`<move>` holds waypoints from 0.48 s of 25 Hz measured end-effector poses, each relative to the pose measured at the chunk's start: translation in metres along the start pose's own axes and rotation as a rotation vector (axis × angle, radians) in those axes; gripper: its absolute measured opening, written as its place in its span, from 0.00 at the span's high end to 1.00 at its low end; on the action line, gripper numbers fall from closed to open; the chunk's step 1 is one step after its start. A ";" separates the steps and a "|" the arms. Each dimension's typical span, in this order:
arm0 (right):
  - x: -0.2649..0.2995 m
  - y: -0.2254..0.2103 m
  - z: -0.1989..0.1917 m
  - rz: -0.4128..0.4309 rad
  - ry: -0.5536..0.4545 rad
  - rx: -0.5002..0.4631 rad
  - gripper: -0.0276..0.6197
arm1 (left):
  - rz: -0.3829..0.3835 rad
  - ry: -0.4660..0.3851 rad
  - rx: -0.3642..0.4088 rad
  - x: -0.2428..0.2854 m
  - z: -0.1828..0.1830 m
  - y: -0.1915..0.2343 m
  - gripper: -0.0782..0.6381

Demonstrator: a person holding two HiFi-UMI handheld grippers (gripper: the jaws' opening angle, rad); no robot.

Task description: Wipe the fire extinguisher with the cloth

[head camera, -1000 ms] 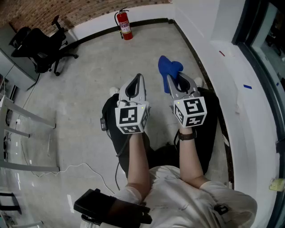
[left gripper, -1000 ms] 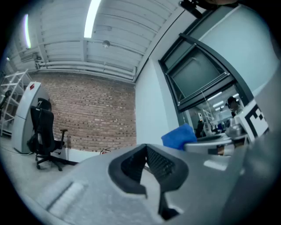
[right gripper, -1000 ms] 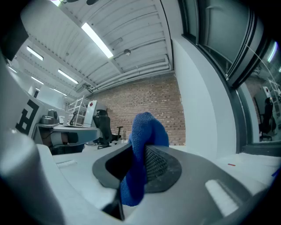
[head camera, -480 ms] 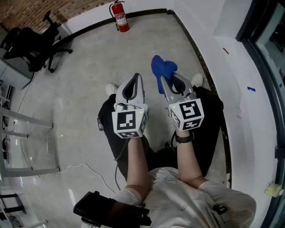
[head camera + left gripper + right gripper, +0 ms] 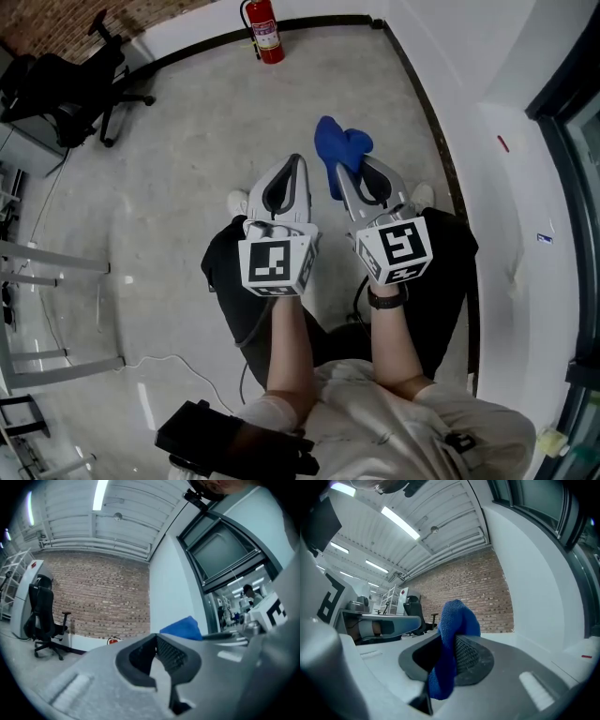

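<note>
The blue cloth [image 5: 452,620] is showing a nubby, matt microfibre weave where the right gripper [image 5: 449,656] is pinching it between ribbed black pads [image 5: 469,654] that are looking rubbery. The shells of that gripper and of the left gripper [image 5: 161,656] are looking like finely grained, matt grey plastic. The fire extinguisher [image 5: 267,33] is gleaming in glossy red paint. The concrete floor [image 5: 187,141] is lying smooth with a faint sheen, and the brick wall [image 5: 103,592] is looking rough and dull.

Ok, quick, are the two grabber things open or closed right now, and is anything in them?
Left gripper: closed, with nothing in it.
Right gripper: closed on the blue cloth.
</note>
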State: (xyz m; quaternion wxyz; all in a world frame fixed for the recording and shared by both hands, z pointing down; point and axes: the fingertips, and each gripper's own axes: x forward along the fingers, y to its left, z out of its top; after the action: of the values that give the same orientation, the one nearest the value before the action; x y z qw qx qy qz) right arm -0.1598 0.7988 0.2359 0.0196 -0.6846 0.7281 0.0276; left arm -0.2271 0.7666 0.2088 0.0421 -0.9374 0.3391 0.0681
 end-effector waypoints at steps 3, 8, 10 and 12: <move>0.033 -0.014 0.004 0.016 -0.009 -0.003 0.85 | 0.020 0.000 0.000 0.028 -0.001 0.019 0.89; 0.096 -0.033 0.015 0.053 -0.041 -0.013 0.85 | 0.057 -0.023 0.014 0.072 0.007 0.058 0.89; 0.123 -0.033 0.019 0.081 -0.048 -0.020 0.85 | 0.083 -0.028 0.016 0.088 0.010 0.078 0.89; 0.151 -0.033 0.023 0.103 -0.057 -0.024 0.85 | 0.102 -0.021 0.009 0.106 0.014 0.098 0.89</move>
State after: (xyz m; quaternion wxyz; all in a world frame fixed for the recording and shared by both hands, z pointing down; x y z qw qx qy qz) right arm -0.1360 0.6478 0.2029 0.0307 -0.6455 0.7610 0.0569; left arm -0.2105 0.6269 0.1752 0.0462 -0.9179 0.3862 0.0786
